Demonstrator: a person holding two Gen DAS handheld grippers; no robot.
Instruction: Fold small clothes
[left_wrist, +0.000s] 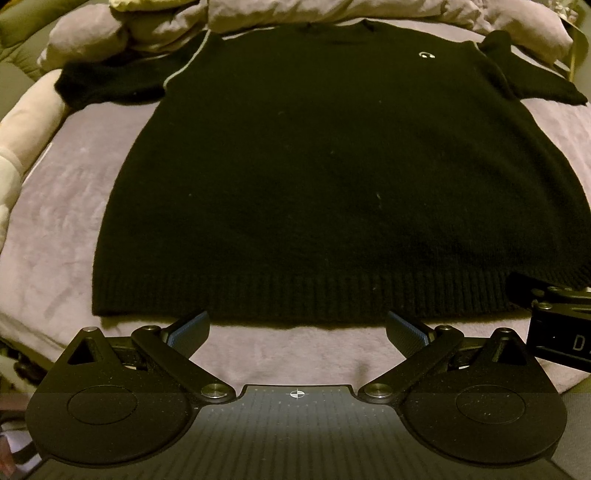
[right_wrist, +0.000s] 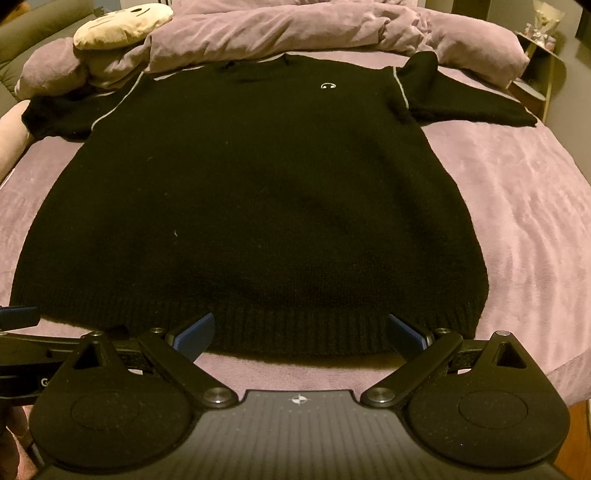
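Nearest, the left gripper (left_wrist: 297, 328) and right gripper (right_wrist: 301, 332) both hover with fingers spread wide, gripping nothing, their blue pads (right_wrist: 195, 334) at the ribbed hem (right_wrist: 295, 328) of a black knit sweater (left_wrist: 332, 177). The sweater lies flat, front up, on a lilac bedspread (right_wrist: 517, 206), sleeves out sideways. Beyond its collar sits a bunched duvet (right_wrist: 295, 29) and a cream plush pillow (right_wrist: 122, 24).

- The sweater (left_wrist: 332, 166) is seen as matt black knitted cloth, with a ribbed hem at the near edge.
- The bed cover (right_wrist: 517, 221) is shown as soft, plush lilac cloth with a faint sheen.
- The left claw (left_wrist: 297, 328) and right claw (right_wrist: 300, 334) are made of matt black speckled plastic, with bright metal pivots and blue textured pads (right_wrist: 195, 334).
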